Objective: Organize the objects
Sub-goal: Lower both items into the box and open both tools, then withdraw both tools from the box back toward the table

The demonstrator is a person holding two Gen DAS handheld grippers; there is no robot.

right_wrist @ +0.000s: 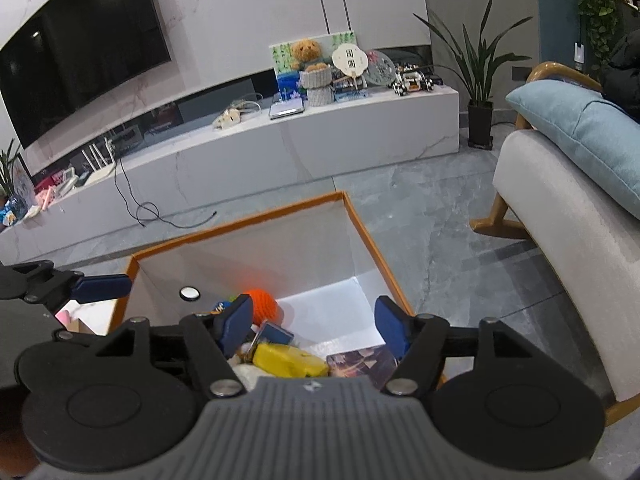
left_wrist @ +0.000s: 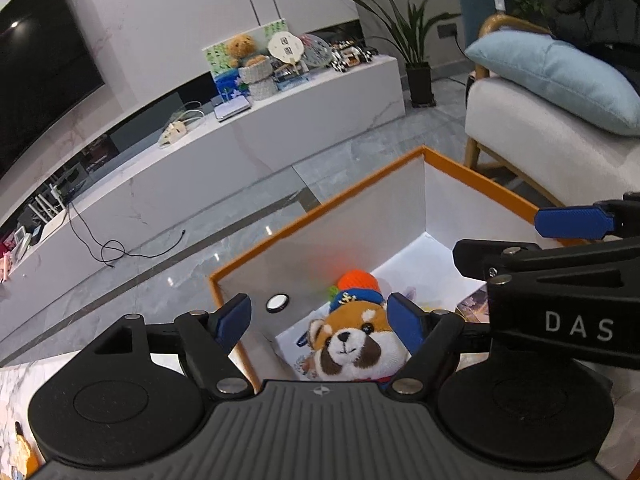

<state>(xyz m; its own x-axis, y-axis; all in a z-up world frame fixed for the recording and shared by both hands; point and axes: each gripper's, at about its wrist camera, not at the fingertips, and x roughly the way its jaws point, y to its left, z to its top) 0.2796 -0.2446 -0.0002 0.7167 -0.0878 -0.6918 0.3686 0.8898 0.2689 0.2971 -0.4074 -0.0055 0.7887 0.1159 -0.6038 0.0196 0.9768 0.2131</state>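
Note:
An orange-rimmed white box stands open below both grippers; it also shows in the right wrist view. In it lie a red panda plush with a blue cap, an orange knitted ball, a yellow object, a small blue item and a dark printed card. My left gripper is open, its jaws apart above the plush and not touching it. My right gripper is open and empty above the box. The right gripper's fingers show at the right of the left wrist view.
A white armchair with a blue cushion stands right of the box. A long white TV bench with plush bears and ornaments runs along the far wall under a TV. A black cable lies on the grey floor. A potted plant stands beyond.

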